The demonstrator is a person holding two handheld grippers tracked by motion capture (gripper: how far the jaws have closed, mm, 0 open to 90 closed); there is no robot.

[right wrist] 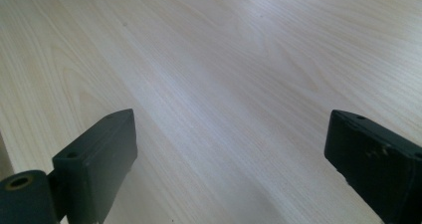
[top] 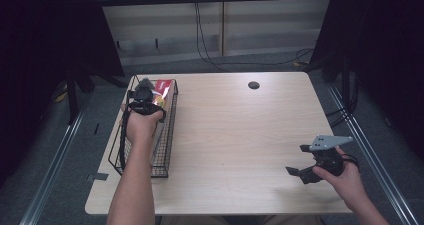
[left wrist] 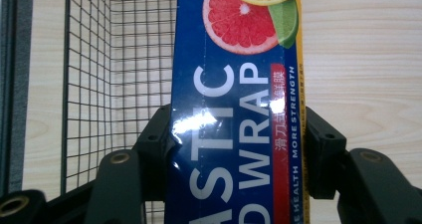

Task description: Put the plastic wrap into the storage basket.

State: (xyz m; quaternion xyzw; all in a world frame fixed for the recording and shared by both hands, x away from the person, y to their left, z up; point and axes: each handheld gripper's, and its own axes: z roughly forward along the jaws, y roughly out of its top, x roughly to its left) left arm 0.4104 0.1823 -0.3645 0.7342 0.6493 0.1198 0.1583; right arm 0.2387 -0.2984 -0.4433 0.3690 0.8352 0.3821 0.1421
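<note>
A long blue plastic wrap box (left wrist: 234,109), printed with citrus slices, sits between the jaws of my left gripper (left wrist: 234,149), which is shut on its sides. From above, the box (top: 162,92) lies along the black wire basket (top: 167,150) at the table's left edge, and my left gripper (top: 142,97) is over the basket's far end. My right gripper (top: 300,160) hovers near the table's front right corner. Its jaws stand wide open (right wrist: 229,154) with only bare wood between them.
The light wooden table (top: 240,130) has a small round black cable hole (top: 253,85) near its far edge. Cables hang down the wall behind. Dark curtains flank both sides.
</note>
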